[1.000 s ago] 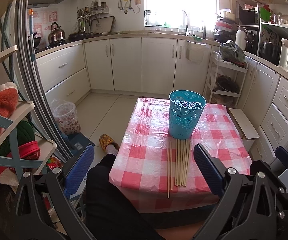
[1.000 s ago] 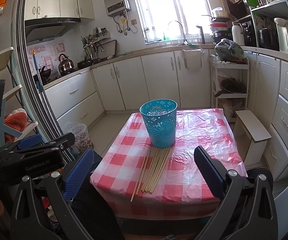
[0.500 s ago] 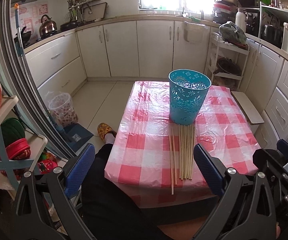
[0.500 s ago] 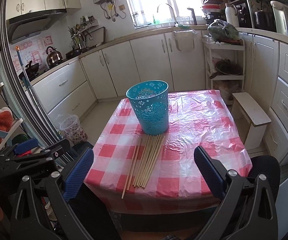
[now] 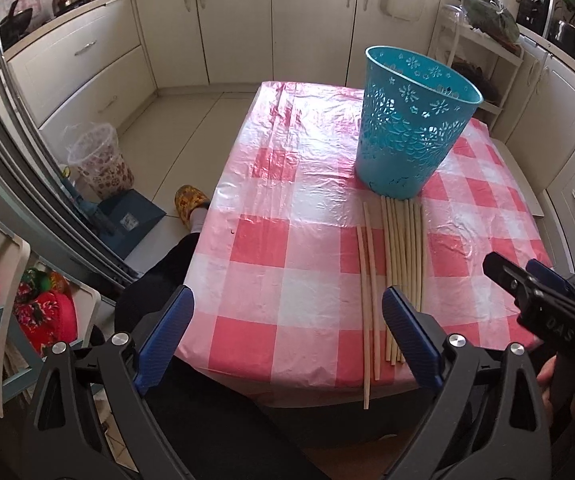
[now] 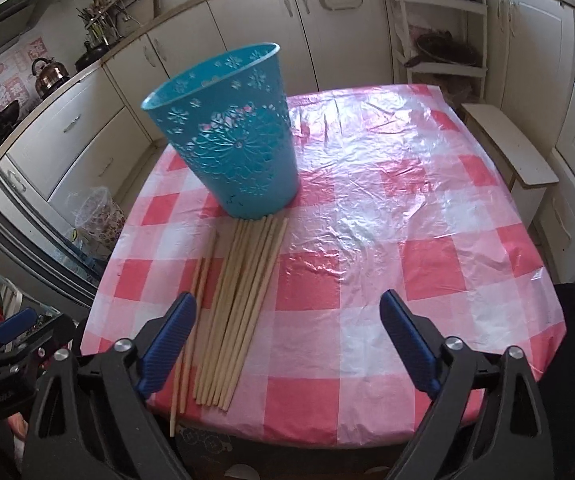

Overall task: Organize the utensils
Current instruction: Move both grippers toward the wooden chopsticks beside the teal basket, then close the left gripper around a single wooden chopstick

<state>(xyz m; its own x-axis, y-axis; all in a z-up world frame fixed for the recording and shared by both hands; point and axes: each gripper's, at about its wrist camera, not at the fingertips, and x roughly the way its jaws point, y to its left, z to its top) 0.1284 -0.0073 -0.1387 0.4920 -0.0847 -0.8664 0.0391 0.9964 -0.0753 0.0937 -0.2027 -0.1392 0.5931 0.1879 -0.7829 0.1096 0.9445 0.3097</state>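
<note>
The pale, thin wooden chopsticks (image 6: 235,304) look light, stiff and slippery; pinch near their near ends. Left tool (image 5: 287,340) gapes empty; right tool (image 6: 287,340) is closing, nothing between.

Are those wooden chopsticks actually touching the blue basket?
Cannot tell. In both wrist views the far tips of the chopsticks run right up to the foot of the blue basket, but neither shows contact or a gap plainly.
</note>
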